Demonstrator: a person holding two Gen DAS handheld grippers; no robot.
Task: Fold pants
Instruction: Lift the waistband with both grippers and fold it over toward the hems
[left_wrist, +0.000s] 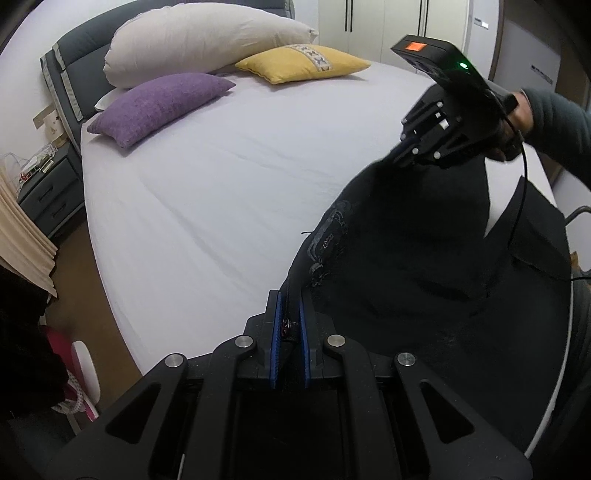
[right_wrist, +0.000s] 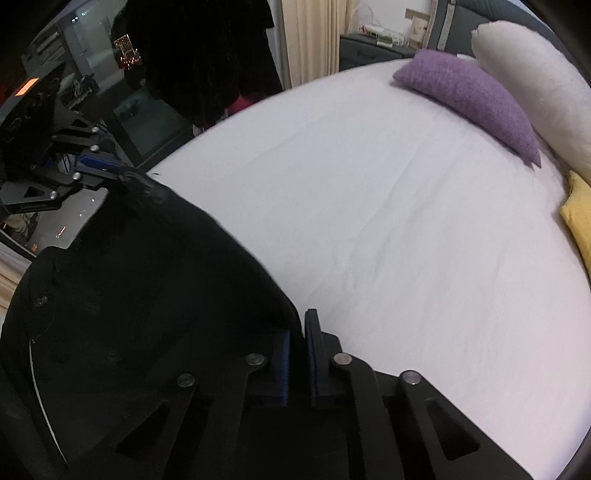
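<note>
The black pants (left_wrist: 413, 266) hang in the air between my two grippers, above the near edge of the bed (left_wrist: 221, 192). My left gripper (left_wrist: 291, 299) is shut on one corner of the pants' top edge, near a grey printed patch. My right gripper (left_wrist: 400, 147) shows in the left wrist view, shut on the other corner. In the right wrist view the pants (right_wrist: 140, 295) fill the lower left; my right gripper (right_wrist: 297, 325) pinches their edge, and my left gripper (right_wrist: 122, 173) holds the far corner.
The white bed sheet (right_wrist: 388, 221) is bare in the middle. A purple cushion (left_wrist: 159, 105), a yellow cushion (left_wrist: 303, 62) and a long white pillow (left_wrist: 199, 40) lie by the headboard. A dark nightstand (left_wrist: 48, 192) and beige curtain (left_wrist: 22, 236) stand left of the bed.
</note>
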